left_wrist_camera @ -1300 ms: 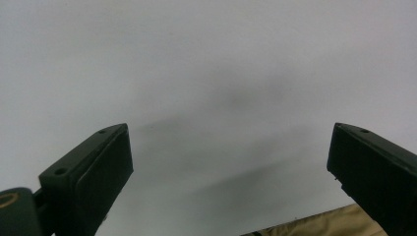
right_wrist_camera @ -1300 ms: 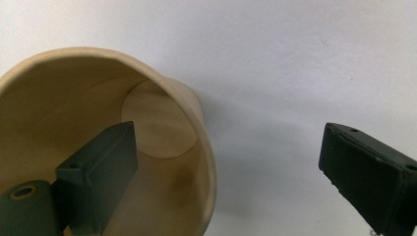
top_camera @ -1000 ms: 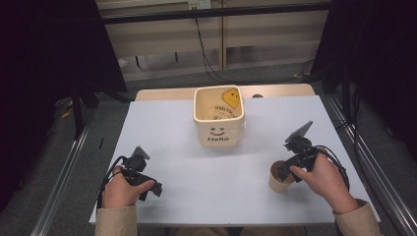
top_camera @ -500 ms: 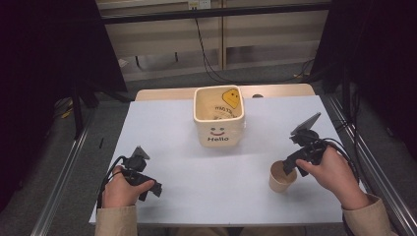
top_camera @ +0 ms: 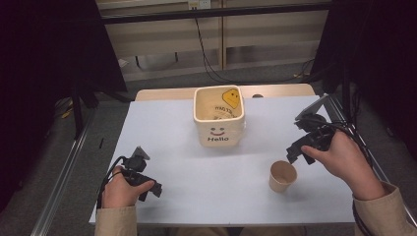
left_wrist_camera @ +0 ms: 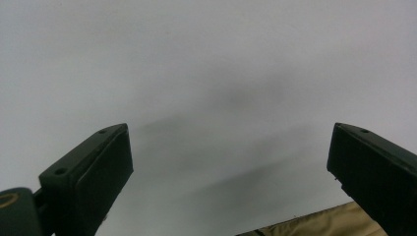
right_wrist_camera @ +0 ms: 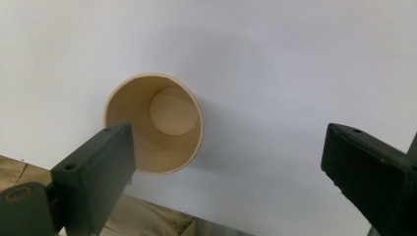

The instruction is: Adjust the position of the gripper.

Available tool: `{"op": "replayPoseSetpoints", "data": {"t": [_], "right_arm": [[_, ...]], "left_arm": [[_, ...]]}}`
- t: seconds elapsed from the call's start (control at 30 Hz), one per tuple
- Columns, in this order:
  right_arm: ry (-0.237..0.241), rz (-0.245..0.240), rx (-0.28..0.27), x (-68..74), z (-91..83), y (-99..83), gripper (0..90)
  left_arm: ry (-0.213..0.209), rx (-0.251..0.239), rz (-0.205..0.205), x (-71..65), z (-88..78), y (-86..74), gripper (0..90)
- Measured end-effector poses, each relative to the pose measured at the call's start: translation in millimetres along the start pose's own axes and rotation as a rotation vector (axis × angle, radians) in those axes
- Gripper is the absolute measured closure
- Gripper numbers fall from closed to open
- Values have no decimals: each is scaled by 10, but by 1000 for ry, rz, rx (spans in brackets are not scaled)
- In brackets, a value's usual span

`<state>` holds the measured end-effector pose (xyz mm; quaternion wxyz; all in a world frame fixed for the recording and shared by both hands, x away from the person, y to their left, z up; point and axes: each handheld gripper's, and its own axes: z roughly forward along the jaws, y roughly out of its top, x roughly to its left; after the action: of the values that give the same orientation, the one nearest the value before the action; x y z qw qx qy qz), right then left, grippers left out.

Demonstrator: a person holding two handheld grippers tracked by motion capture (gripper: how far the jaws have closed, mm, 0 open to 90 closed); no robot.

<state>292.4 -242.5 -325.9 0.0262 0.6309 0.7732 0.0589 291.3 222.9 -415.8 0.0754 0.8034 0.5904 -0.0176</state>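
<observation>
A small brown paper cup [top_camera: 282,175] stands upright and empty on the white table [top_camera: 167,132], front right. My right gripper [top_camera: 298,153] hovers just above and to the right of it, open, nothing between its jaws. In the right gripper view the cup [right_wrist_camera: 155,123] lies below, off toward the left jaw, with the right gripper [right_wrist_camera: 228,147] spread wide. A cream square bucket [top_camera: 219,118] with a smiley and "Hello" stands at the middle back. My left gripper [top_camera: 150,189] rests low at the front left, open; the left gripper [left_wrist_camera: 228,147] faces bare table.
The bucket holds a yellow smiley print on its inner wall. Metal rails run along both sides of the table. A tan sleeve edge [left_wrist_camera: 314,227] shows at the bottom of the left gripper view. Dark floor and cables lie beyond the far edge.
My right gripper has drawn away from the cup, up and to the right, leaving it standing on the table. The left gripper has stayed put.
</observation>
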Motion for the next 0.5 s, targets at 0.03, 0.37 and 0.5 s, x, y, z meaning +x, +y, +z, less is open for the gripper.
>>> {"op": "replayPoseSetpoints", "data": {"t": [0.03,0.37,0.5], "right_arm": [[-2,-3,-5,4,-18,6,61],[-10,-28,19,81,-35,43,61],[-14,-33,29,81,-127,77,61]], "left_arm": [[-1,0,-2,-2,0,0,31],[-1,18,14,-2,-2,8,31],[0,14,9,-1,-7,7,31]]}}
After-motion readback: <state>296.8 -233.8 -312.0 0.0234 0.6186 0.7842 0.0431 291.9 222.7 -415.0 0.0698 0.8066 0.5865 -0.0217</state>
